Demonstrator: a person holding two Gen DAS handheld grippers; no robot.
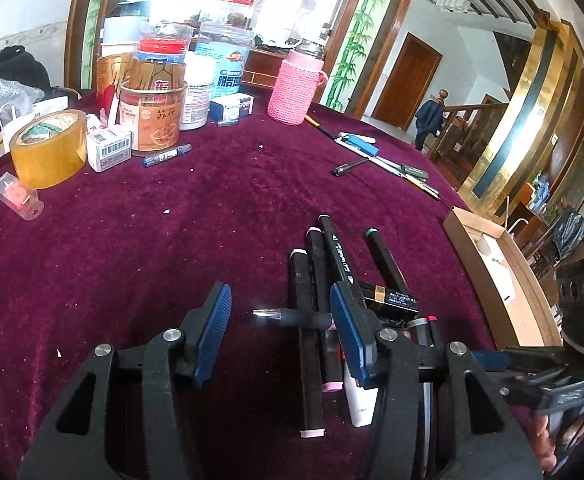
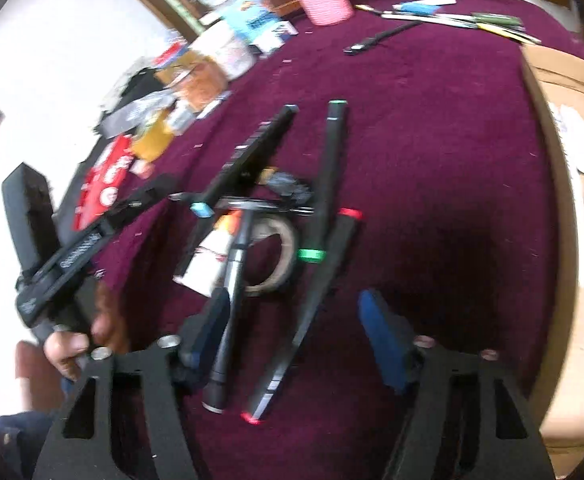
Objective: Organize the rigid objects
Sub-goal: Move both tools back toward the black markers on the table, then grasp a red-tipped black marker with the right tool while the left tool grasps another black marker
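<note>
We see a table under a dark red velvet cloth (image 1: 172, 264), with a loose heap of black markers (image 1: 316, 280) lying on it near its right edge, just beside an open cardboard box (image 1: 504, 292). Our left gripper (image 1: 280, 320) hovers low over the near end of that heap with its blue pads spread apart; a slim pen with a clear tip (image 1: 288, 314) lies crosswise between them, and we cannot tell whether the right-hand pad touches it. Our right gripper (image 2: 296, 328) comes over the same heap from the other side, jaws released, its pads apart on either side of a red-capped marker (image 2: 304, 312) and a dark pen (image 2: 228, 320) without pressing them; this view is blurred. A roll of tape (image 2: 280, 256) and a green-banded marker (image 2: 328, 184) lie in the pile beyond. Toward the far left corner stand jars (image 1: 152, 116), a roll of brown tape (image 1: 48, 148) and small boxes; a pink knitted bottle sleeve (image 1: 296, 88) stands at the far edge, with more pens (image 1: 384, 156) to its right.
</note>
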